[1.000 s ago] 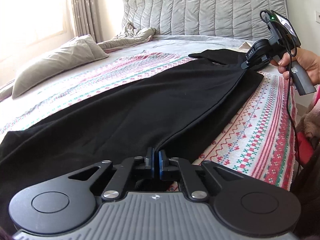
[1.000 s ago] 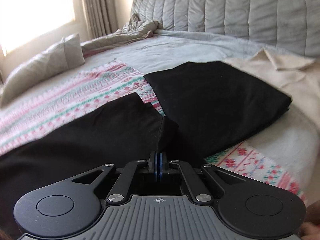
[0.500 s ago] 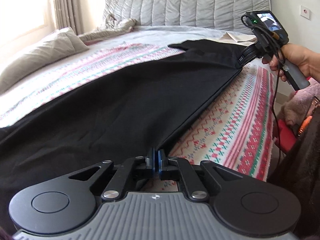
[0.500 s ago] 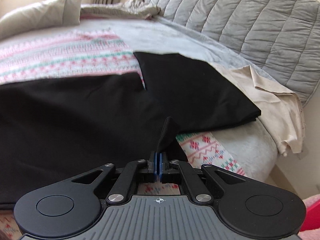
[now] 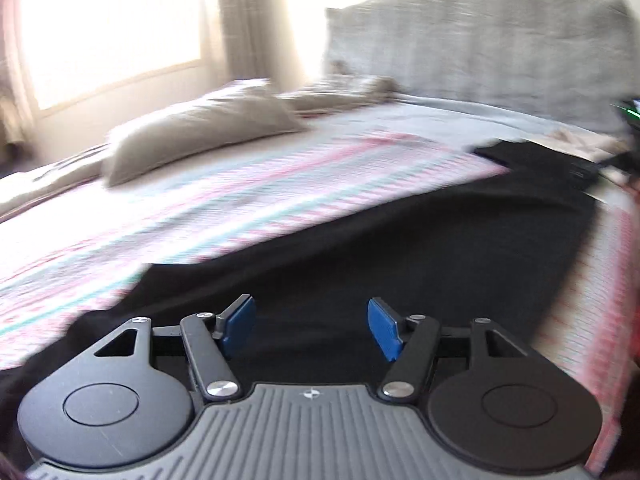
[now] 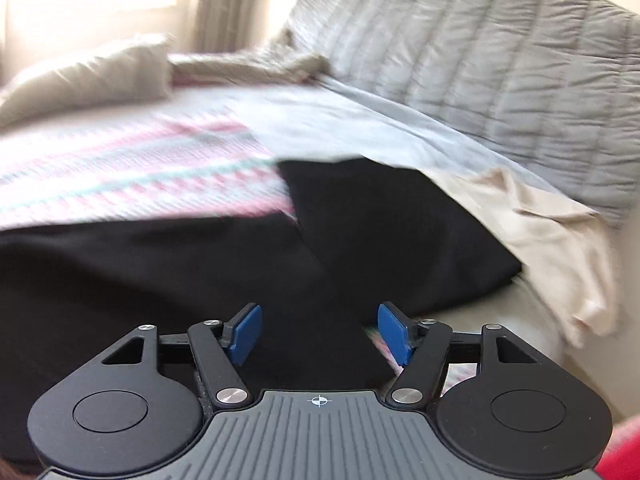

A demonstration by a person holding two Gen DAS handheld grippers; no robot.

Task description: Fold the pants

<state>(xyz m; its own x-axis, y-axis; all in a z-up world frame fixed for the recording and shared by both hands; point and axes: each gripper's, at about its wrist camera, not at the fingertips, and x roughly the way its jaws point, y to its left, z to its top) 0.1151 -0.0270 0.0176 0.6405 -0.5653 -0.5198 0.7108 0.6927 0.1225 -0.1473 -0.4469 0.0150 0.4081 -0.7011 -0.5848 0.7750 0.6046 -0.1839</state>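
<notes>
The black pants [image 5: 400, 248] lie spread flat along the near side of the bed, on a striped patterned cover [image 5: 224, 208]. My left gripper [image 5: 311, 327] is open just above the pants, its blue pads apart and empty. In the right wrist view the pants [image 6: 140, 280] lie below my right gripper [image 6: 320, 334], which is open and empty, with a strip of black cloth showing between its pads. The right gripper also shows dimly at the far right edge of the left wrist view [image 5: 624, 152]. Both views are motion-blurred.
A folded black garment [image 6: 392, 232] lies beyond the pants, partly over a cream cloth [image 6: 552, 232] at the bed's corner. A grey pillow [image 5: 200, 132] and a rumpled blanket [image 5: 344, 88] lie farther back. A quilted grey headboard [image 6: 500, 60] stands behind. A bright window is at the left.
Both grippers were shut on the pants' edge and have opened and let go. The pants now lie flat on the bed. Both cameras have swung, blurring the views.
</notes>
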